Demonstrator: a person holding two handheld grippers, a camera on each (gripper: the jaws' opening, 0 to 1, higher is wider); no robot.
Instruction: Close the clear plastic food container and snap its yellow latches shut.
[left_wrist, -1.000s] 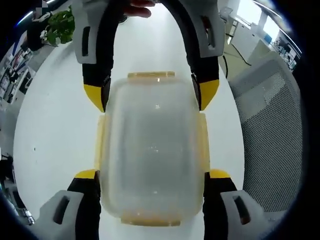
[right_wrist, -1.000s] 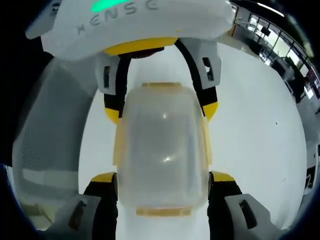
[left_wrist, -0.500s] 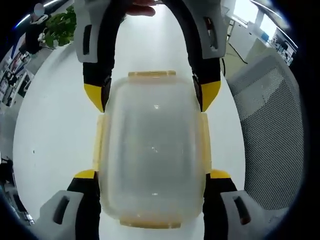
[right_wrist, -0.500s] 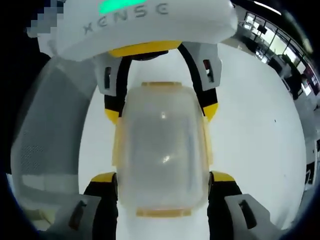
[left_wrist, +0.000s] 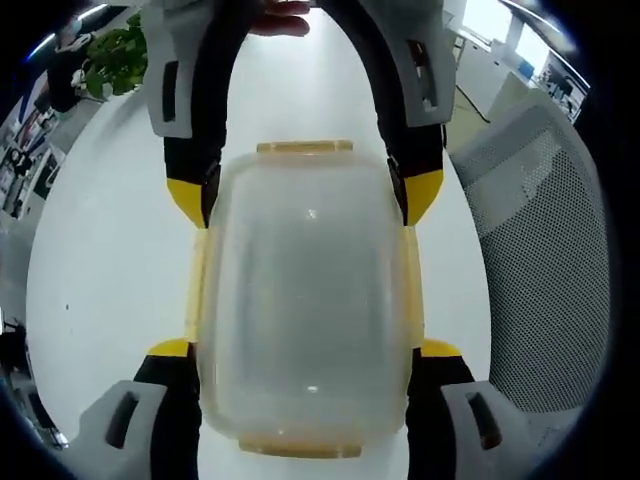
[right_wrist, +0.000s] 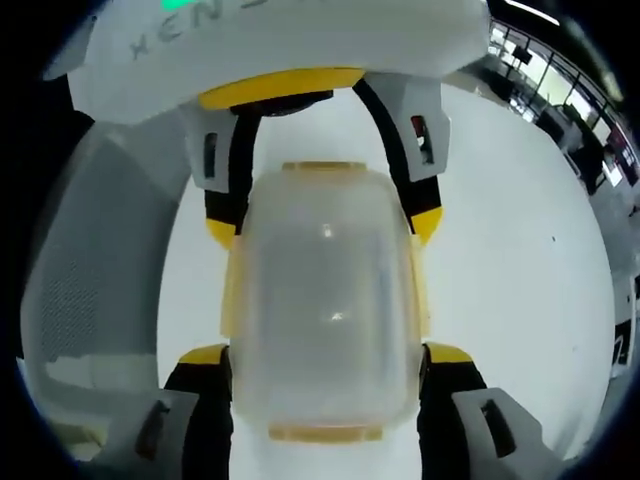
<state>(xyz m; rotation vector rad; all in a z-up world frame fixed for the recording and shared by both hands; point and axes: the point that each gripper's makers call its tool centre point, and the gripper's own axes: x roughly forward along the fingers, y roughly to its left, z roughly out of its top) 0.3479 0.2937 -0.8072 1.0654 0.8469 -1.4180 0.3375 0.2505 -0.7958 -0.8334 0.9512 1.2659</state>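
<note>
Container (left_wrist: 305, 300) sits between my two claws on the white desk (left_wrist: 110, 250), lid on, its cloudy clear plastic showing nothing I can make out inside. In the left gripper view my left claw (left_wrist: 302, 350) comes up from the bottom with a yellow-tipped jaw pressed against each long side of the box, so it is clamped on the container; the right claw (left_wrist: 305, 195) comes in from the top of that view and pinches the far end of the same long sides. The right gripper view mirrors this: my right claw (right_wrist: 325, 355) closes on the near end of the container (right_wrist: 322, 310), and the left claw (right_wrist: 322, 225) grips the far end, its white housing (right_wrist: 270, 40) with a green light across the top of the view. Yellow latches run along all four edges; the long side latches (left_wrist: 196, 290) lie flat against the walls under the jaws, and the short end latches (left_wrist: 303, 147) show as narrow yellow strips, though I cannot tell whether any are fully snapped. Beside the desk stands a grey mesh office chair (left_wrist: 540, 250). A potted green plant (left_wrist: 112, 55) stands past the far edge of the desk, and a person's fingers (left_wrist: 280, 18) show behind the right claw's handle
</note>
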